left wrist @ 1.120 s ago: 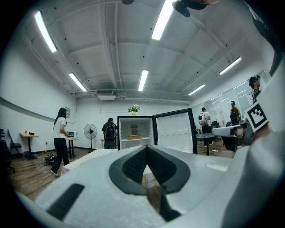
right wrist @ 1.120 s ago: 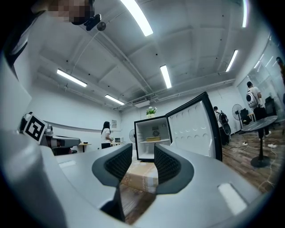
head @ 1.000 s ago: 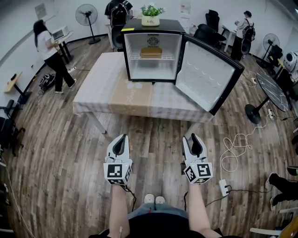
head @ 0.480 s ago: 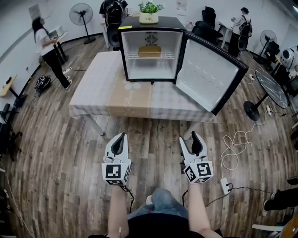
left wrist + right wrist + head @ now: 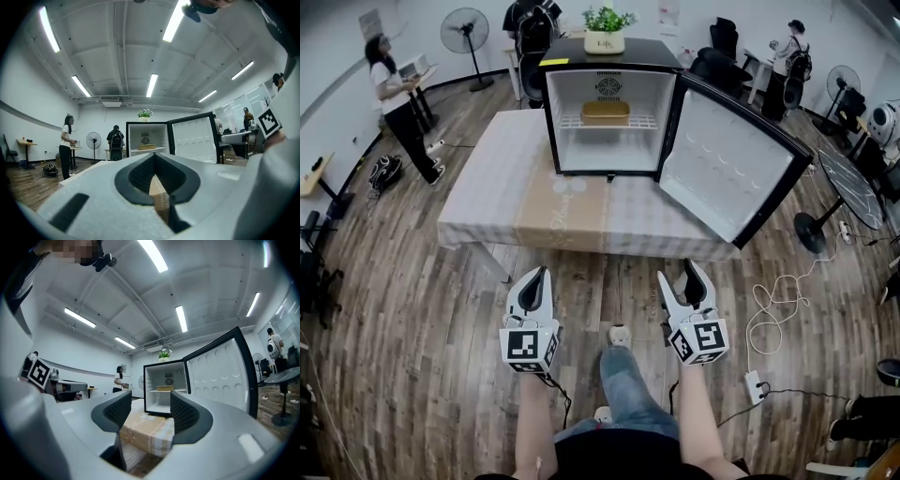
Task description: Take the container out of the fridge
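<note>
A black mini fridge (image 5: pixel 609 66) stands on a cloth-covered table (image 5: pixel 487 202) ahead of me, its door (image 5: pixel 727 169) swung wide to the right. On its upper shelf lies the flat tan container (image 5: pixel 606 112), also seen small in the left gripper view (image 5: pixel 146 147) and the right gripper view (image 5: pixel 165 388). Both grippers hang over the wood floor, short of the table's near edge and far from the fridge. My left gripper (image 5: pixel 534 281) has its fingertips together and holds nothing. My right gripper (image 5: pixel 680 278) has its jaws opening, with nothing between them.
A potted plant (image 5: pixel 605 33) sits on top of the fridge. People stand at the far left (image 5: pixel 394 94) and back right (image 5: pixel 792 56). Floor fans, a round table (image 5: pixel 853 183), and a cable with a power strip (image 5: pixel 757 384) lie to the right.
The table and fridge have come closer as the person steps forward, one leg now out in front. The right gripper's jaws have spread apart; the left gripper stays shut.
</note>
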Available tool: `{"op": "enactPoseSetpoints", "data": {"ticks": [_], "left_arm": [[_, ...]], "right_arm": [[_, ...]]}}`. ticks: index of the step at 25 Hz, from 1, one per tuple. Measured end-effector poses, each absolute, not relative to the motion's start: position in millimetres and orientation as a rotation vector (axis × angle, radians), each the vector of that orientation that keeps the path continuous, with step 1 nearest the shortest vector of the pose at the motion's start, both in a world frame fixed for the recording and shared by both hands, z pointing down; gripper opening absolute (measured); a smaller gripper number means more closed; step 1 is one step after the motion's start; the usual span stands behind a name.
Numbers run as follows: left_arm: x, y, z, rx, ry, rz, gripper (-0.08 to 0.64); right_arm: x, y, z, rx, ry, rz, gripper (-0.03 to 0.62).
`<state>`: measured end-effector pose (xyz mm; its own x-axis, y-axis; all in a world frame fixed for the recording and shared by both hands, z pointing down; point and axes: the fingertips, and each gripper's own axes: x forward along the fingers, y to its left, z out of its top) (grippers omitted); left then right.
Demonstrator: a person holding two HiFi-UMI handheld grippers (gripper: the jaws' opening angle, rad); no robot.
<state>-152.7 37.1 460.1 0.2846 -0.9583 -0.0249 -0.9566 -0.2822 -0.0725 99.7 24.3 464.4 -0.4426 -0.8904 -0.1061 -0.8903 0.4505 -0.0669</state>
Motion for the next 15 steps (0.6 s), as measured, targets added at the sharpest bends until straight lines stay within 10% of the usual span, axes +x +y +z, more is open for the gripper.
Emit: {"op": "enactPoseSetpoints", "data": {"ticks": [15], "left_arm": [[-166,-164,456,-2.376,1.951,-0.068,0.005]], "right_arm": [[70,-204,443,-1.439,2.676,0.073,0.256]]}}
